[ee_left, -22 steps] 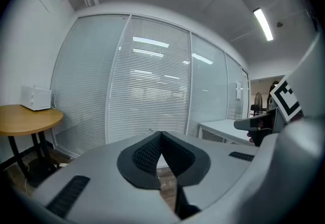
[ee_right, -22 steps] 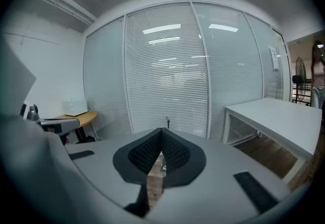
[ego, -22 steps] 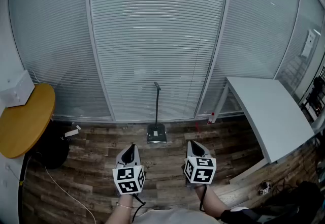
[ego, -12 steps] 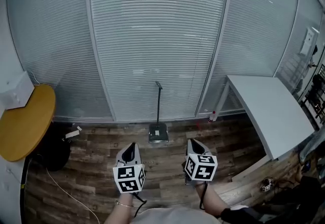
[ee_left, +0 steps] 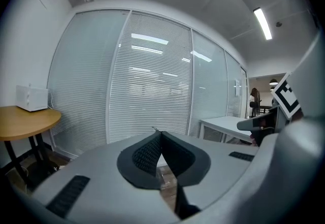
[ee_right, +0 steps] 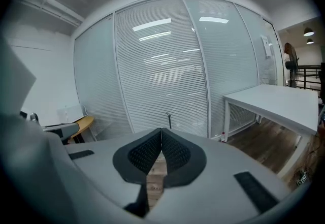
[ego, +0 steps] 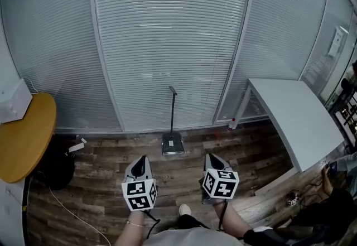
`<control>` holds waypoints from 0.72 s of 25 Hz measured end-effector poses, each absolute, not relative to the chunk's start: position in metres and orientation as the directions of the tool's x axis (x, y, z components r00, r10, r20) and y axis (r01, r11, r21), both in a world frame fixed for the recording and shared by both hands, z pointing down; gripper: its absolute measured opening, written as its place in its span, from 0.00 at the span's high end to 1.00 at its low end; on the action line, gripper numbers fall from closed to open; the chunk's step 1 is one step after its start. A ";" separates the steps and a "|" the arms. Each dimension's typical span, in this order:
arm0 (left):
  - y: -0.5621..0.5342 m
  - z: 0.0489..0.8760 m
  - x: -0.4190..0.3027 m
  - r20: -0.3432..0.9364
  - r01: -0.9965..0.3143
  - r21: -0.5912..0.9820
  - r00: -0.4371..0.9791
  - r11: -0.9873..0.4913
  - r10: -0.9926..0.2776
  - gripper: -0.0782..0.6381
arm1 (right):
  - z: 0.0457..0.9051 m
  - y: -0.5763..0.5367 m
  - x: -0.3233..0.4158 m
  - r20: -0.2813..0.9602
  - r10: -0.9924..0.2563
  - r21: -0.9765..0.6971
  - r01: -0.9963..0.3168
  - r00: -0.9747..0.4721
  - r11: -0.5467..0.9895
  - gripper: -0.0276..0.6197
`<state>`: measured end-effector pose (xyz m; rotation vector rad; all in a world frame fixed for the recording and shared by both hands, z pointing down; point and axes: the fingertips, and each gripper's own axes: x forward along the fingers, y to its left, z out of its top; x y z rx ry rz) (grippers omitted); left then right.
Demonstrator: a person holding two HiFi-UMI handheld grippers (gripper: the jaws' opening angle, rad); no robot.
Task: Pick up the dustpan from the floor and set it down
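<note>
- Left gripper (ego: 143, 160): jaws closed tip to tip, nothing held.
- Right gripper (ego: 210, 157): jaws likewise closed, empty.
- Dustpan (ego: 172, 144): standing on the wood floor (ego: 100, 183) at the foot of the blinded glass wall (ego: 167, 44), handle upright, well ahead of both grippers and between their lines.
- Pan tray appears dark grey; too small to confirm.

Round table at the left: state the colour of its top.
The round table's top is honey-yellow; the head view shows it best.
</note>
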<state>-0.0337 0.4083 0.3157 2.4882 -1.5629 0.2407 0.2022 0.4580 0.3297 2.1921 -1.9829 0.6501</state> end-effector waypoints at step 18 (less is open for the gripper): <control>0.274 0.326 0.015 0.263 -0.923 0.056 0.381 -0.380 -0.886 0.87 | 0.348 0.312 0.251 0.413 -0.911 -0.223 -0.970 -0.004 -0.097 0.91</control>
